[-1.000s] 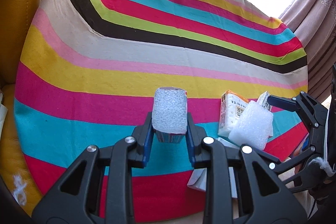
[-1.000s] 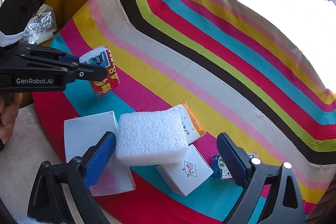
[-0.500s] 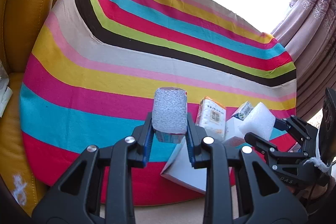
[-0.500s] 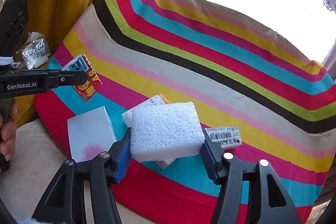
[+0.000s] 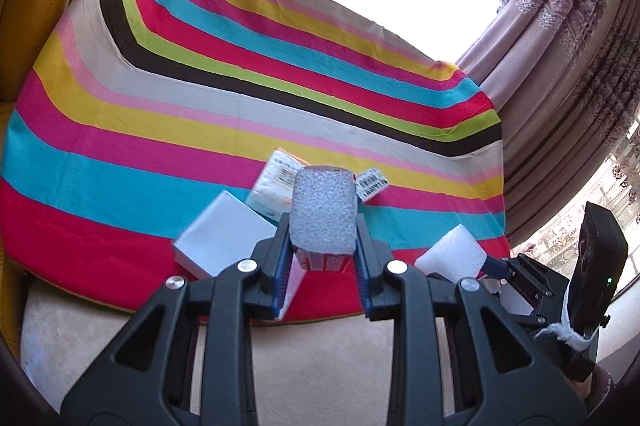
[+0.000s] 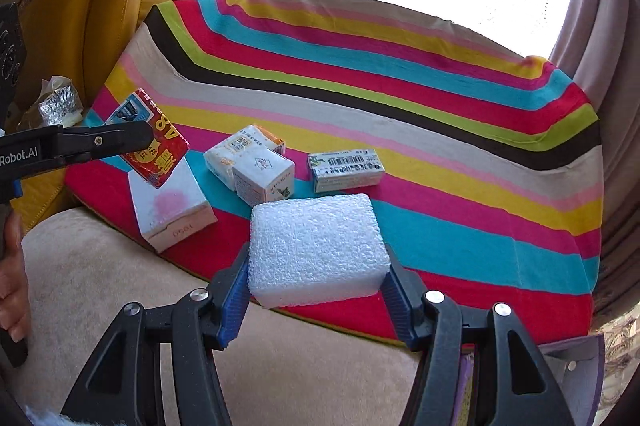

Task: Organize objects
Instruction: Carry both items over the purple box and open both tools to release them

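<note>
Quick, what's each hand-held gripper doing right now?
Left hand-held gripper: shut on the red box.
Right hand-held gripper: shut on the white foam block.

Right wrist view: flat box (image 6: 170, 214) lies at the cloth's (image 6: 440, 154) near-left edge, tissue pack (image 6: 236, 154) behind-right of it, small carton (image 6: 264, 178) touching the pack's right, barcode box (image 6: 346, 166) further right, apart.
</note>
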The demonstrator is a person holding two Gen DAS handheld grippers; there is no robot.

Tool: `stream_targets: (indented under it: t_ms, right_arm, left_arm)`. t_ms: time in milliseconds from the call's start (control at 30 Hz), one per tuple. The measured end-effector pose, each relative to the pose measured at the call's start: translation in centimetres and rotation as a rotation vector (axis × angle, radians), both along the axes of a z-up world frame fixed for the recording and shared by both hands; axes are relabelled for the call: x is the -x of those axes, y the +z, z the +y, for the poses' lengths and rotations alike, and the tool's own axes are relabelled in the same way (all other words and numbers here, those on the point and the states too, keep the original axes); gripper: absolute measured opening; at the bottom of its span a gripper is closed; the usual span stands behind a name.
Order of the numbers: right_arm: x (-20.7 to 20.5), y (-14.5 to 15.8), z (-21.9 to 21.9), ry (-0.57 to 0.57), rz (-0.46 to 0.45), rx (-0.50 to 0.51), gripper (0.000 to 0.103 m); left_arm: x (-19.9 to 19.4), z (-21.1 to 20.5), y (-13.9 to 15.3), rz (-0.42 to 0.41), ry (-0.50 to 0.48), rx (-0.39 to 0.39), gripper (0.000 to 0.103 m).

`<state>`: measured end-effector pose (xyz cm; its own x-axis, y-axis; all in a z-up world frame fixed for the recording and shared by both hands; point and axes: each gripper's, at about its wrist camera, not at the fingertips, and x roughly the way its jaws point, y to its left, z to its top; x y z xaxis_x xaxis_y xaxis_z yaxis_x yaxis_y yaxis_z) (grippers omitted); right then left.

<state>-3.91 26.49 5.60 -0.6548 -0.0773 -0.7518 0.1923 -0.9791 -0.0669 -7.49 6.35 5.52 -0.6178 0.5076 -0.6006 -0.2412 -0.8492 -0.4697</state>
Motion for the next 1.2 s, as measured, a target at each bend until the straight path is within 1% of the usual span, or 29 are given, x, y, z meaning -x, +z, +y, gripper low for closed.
stream_targets:
  t_ms: [167,433,700,833,1033,1200]
  right_arm:
    - [-2.5,-0.2,3.3,-0.083,-0.02,0.028,0.06]
    - [-5.8,-0.4,8.8,-0.193,-0.035,0.042,0.06]
    - [-9.0,-0.8,16.1,-0.341,-0.054,0.06,0.06]
    - [-10.0,-0.7,19.5,-0.409,-0.054,0.079,0.06]
    - [-11.0,-0.4,23.3,-0.479,-0.039,0.109,0.06]
    - [-11.4,-0.4,25.0,-0.509,-0.029,0.13,0.06]
  left_arm:
    - [-1.4,3.1,-0.1,-0.019,-0.062,-0.016,0.032]
    - [-3.6,8.4,0.0,-0.027,-0.167,-0.013,0.032]
    - [-5.9,14.4,0.2,-0.031,-0.291,0.008,0.032]
    - [-7.2,17.5,0.3,-0.042,-0.368,0.015,0.032]
    - [-9.6,22.4,-0.1,-0.092,-0.509,0.012,0.032]
    - [-11.1,26.0,-1.3,-0.186,-0.62,-0.006,0.032]
